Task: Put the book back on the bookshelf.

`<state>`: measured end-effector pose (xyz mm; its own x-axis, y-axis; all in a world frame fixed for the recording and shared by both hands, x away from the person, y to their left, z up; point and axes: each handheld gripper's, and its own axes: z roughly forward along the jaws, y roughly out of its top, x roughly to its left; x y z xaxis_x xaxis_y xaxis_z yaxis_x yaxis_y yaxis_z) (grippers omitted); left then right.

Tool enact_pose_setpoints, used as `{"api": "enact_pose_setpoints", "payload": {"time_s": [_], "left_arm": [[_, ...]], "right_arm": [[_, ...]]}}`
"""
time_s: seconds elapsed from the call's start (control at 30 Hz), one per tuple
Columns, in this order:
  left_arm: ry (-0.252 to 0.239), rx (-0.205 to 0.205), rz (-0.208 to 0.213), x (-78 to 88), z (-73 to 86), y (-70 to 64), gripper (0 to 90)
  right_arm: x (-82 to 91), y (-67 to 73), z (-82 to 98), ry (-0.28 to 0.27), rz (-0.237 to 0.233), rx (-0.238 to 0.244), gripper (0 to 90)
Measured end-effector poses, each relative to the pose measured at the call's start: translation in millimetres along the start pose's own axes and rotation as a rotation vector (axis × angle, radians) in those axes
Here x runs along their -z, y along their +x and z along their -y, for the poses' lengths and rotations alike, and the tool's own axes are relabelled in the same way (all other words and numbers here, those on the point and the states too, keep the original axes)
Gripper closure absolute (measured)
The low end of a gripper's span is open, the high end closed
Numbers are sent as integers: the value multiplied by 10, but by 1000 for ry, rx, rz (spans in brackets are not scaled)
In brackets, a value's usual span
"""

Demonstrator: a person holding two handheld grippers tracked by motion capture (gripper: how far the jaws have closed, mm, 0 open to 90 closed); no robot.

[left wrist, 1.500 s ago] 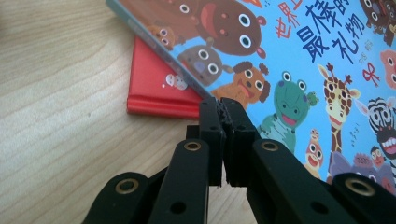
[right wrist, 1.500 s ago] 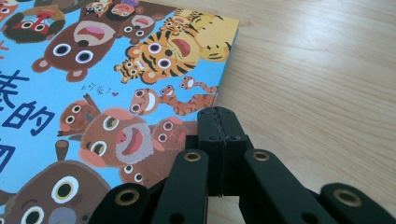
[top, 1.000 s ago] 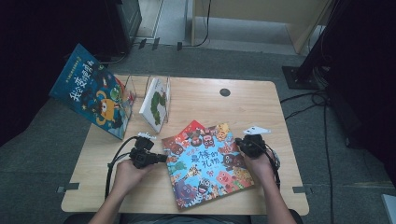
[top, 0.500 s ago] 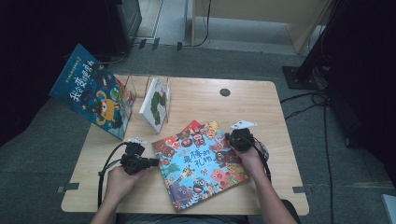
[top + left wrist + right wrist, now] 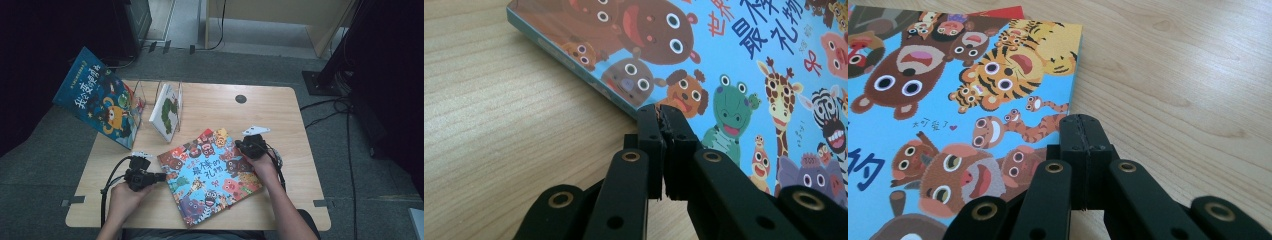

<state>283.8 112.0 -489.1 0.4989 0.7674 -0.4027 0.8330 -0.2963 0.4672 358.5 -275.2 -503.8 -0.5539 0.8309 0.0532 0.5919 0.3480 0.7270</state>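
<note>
The animal picture book (image 5: 210,177) lies flat on the worktop (image 5: 280,110), skewed, its long axis running roughly from 10 to 4 o'clock in the high view. The left gripper (image 5: 159,176) sits at the book's 9 o'clock edge with its jaws pressed together and gripping nothing; in the left gripper view (image 5: 663,116) their tips meet the book's (image 5: 744,75) near edge low against the wood, so the book lies straight ahead of them. The right gripper (image 5: 243,147) rests at the book's 2 o'clock corner, jaws likewise closed and empty; in the right gripper view (image 5: 1082,127) the tips lie over the cover's (image 5: 948,100) edge. Both hands flank the book about equally, so I judge the coming move a two-sided nudge or slide. Two other books (image 5: 97,97) (image 5: 167,111) stand at 10 o'clock, well apart.
</note>
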Motion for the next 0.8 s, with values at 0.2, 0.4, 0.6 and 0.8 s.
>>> {"api": "enact_pose_setpoints", "payload": {"time_s": [0.2, 0.4, 0.6, 0.8], "left_arm": [[7, 1, 4, -13, -11, -13, 893], [14, -45, 16, -123, -68, -159, 889], [20, -71, 33, -209, -138, -237, 884], [39, -90, 58, -245, -243, -255, 864]], "right_arm": [[108, -34, 32, 0, 8, -6, 900], [253, -124, 106, -30, 25, -37, 900], [386, -185, 209, -55, 45, -54, 895], [502, -220, 318, -53, 49, -83, 899]]}}
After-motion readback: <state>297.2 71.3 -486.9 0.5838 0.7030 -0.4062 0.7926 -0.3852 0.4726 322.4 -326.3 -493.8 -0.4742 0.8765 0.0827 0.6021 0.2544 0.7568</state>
